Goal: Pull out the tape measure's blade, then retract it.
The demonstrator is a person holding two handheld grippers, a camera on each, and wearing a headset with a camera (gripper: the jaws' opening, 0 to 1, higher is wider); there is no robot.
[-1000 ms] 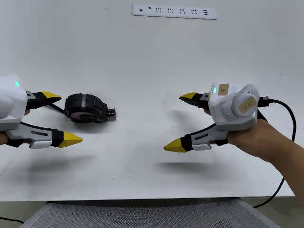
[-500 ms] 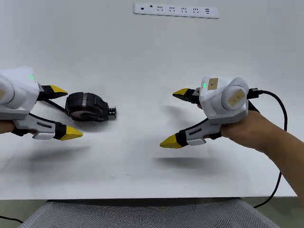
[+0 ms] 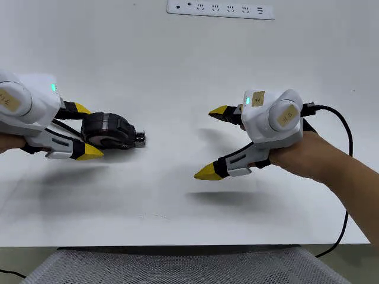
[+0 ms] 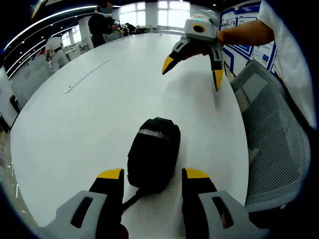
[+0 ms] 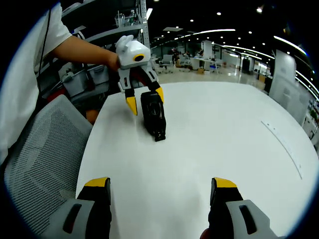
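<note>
Nearest on the right, the right gripper point(image 3: 211, 142) is held above the white table point(image 3: 177, 201), its jaws spread wide and nothing gripped between them. On the left, slightly farther back, the left gripper point(image 4: 153, 174) is set around the rear end of the tape measure point(image 3: 109, 130). Its jaws are parted just wider than the black case, with a slim gap on each side, so nothing is clamped yet. The case is laid with its long axis running left to right. The blade hook point(image 3: 140, 138) is turned right, toward the right gripper, and is well apart from it. The blade is not drawn out. It is judged that the hook is best reached by a leftward move of the right gripper. At the far edge a power strip point(image 3: 220, 9) is seen.
</note>
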